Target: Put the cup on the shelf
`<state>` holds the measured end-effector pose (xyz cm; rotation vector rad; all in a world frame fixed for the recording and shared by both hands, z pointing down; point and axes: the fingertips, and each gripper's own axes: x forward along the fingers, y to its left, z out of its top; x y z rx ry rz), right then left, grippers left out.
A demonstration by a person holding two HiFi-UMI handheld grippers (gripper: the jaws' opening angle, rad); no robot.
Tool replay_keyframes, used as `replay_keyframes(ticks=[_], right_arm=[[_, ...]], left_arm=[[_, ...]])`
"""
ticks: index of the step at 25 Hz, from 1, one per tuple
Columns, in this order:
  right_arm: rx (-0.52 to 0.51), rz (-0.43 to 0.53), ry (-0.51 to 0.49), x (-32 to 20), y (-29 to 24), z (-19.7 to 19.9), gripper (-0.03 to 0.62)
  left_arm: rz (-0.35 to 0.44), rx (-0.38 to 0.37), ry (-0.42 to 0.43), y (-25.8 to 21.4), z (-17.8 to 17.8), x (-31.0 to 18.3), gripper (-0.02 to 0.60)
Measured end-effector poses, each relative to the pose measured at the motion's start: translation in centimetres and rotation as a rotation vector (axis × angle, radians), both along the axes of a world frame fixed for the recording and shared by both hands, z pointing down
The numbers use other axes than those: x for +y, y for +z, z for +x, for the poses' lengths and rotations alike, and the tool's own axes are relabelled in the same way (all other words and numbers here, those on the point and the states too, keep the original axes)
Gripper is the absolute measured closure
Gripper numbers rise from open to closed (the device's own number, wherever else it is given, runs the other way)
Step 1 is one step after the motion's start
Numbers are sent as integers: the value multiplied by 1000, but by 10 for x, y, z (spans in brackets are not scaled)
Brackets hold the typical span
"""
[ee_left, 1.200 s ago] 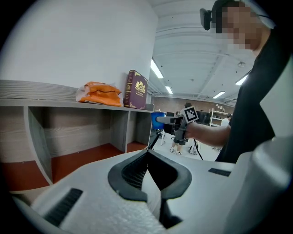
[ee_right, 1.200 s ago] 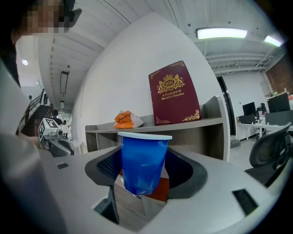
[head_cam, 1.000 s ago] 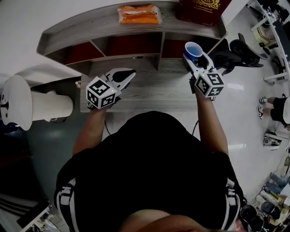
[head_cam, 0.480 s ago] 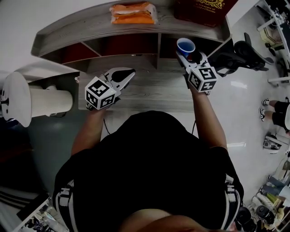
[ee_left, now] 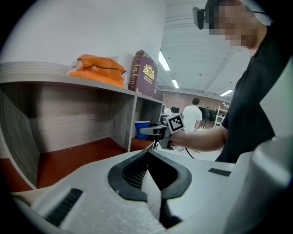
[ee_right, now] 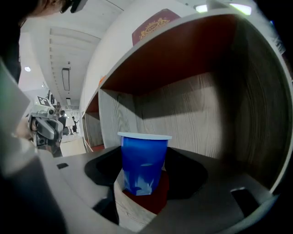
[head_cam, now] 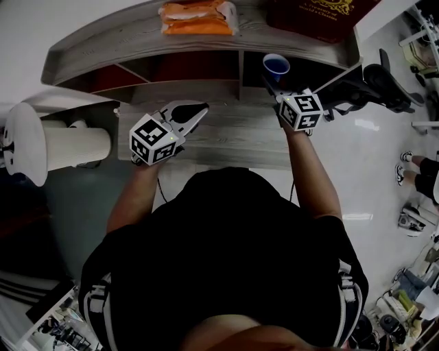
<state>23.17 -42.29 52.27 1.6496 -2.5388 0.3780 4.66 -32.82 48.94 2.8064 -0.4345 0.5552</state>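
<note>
A blue cup [head_cam: 276, 65] with a white rim stands upright between the jaws of my right gripper [head_cam: 275, 79], which is shut on it. The cup [ee_right: 143, 160] hangs just above the red floor of the right-hand compartment of the grey wooden shelf [head_cam: 171, 42], at its mouth. In the left gripper view the cup [ee_left: 141, 129] shows at that compartment's front edge. My left gripper [head_cam: 199, 110] hovers over the grey ledge [head_cam: 233, 137] in front of the middle compartment, its fingertips together and nothing between them.
On the shelf's top lie an orange packet [head_cam: 195, 17] and a dark red book [head_cam: 315, 10]. A white cylinder [head_cam: 68, 147] stands at the left, a black office chair [head_cam: 377, 86] at the right. People stand in the room behind.
My right gripper has carried the cup forward and a little left, from in front of the shelf into the mouth of the right compartment. The left gripper has hardly moved.
</note>
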Motion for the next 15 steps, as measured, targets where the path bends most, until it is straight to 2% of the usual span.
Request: replay_keyframes(ticks=[15], right_arm=[[117,-40,26,-37,62,12,312]], left_arm=[[-44,-30,-7,20,4,-15,565]])
